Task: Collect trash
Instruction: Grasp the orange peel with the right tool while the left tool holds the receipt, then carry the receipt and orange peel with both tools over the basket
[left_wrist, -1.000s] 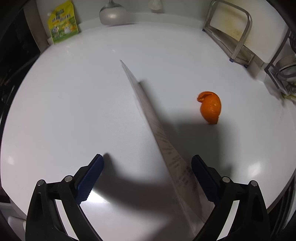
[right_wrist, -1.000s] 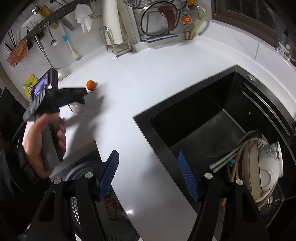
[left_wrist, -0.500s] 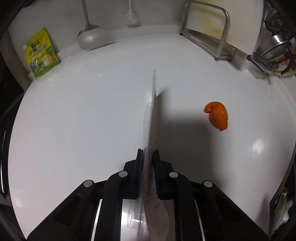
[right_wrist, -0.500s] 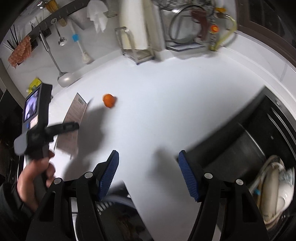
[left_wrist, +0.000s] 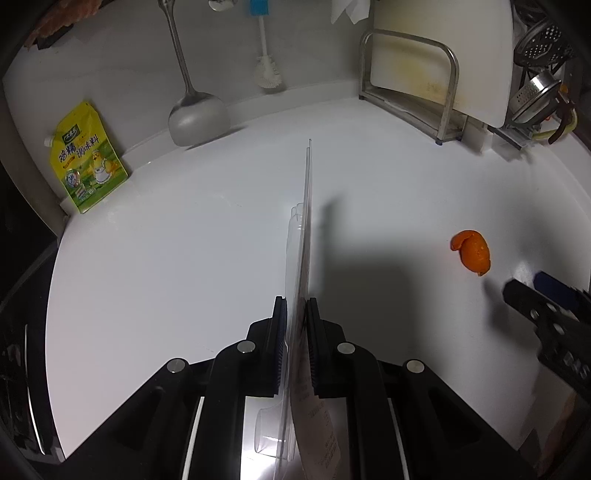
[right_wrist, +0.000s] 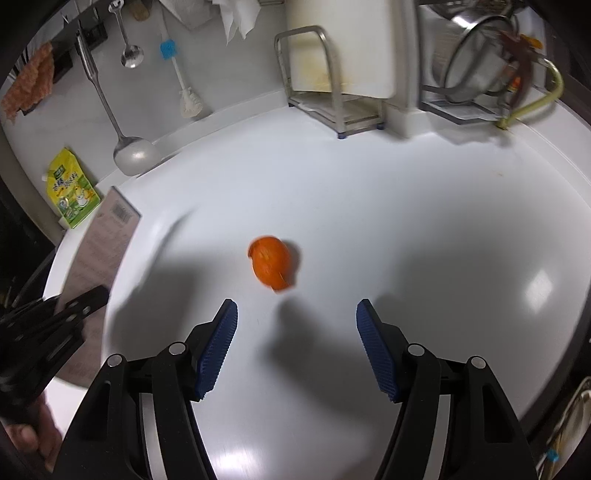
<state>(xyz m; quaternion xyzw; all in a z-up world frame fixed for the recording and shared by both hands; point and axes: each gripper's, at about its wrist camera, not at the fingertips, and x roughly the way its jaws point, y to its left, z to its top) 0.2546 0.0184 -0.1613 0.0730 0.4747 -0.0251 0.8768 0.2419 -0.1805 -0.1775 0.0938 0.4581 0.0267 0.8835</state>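
My left gripper (left_wrist: 296, 306) is shut on a flat card-and-clear-plastic package (left_wrist: 304, 240), held edge-on above the white counter (left_wrist: 184, 258). From the right wrist view the same package (right_wrist: 103, 236) shows its printed face at the left, with the left gripper (right_wrist: 74, 306) clamped on its lower part. A piece of orange peel (left_wrist: 472, 254) lies on the counter to the right of the package. My right gripper (right_wrist: 297, 304) is open, just short of the peel (right_wrist: 272, 266), with nothing between its fingers. Its tip (left_wrist: 535, 291) enters the left wrist view at the right edge.
Along the back wall are a yellow seasoning pouch (left_wrist: 86, 162), a hanging ladle (left_wrist: 195, 114), a brush (left_wrist: 267, 74), a white cutting board in a metal rack (left_wrist: 436, 55) and a strainer (left_wrist: 535, 92). The counter's dark edge runs down the left.
My left gripper closed on the package, rolled it edge-on and lifted it. My right gripper swept from over the sink across the counter to just before the orange peel, staying open.
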